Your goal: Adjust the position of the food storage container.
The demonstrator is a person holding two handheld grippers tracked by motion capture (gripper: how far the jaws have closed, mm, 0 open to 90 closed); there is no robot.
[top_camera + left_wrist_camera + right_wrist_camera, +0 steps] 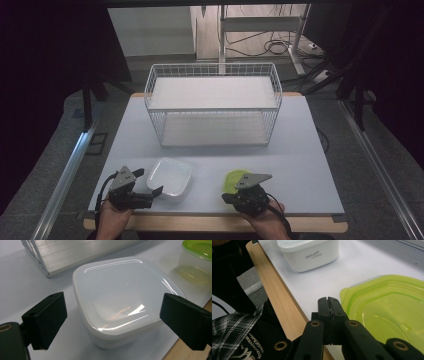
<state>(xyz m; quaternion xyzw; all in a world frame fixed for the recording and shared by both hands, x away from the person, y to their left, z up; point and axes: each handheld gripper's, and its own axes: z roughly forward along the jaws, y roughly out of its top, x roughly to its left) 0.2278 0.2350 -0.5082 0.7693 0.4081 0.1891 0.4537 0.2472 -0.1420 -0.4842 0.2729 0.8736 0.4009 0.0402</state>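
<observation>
While the left gripper (112,322) stands spread around the white tub (120,300), a light, slick, stiff box best squeezed at its side walls, the right gripper (329,305) sits pressed together.

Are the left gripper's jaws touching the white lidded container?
Apart. In the left gripper view, the left gripper stands open, and bare table shows between each black jaw and the white lidded container.

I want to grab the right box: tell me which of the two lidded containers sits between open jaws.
The white container, at the left tool. Its jaws stand wide on either side of it; the green-lidded container lies beside the shut right tool.
</observation>
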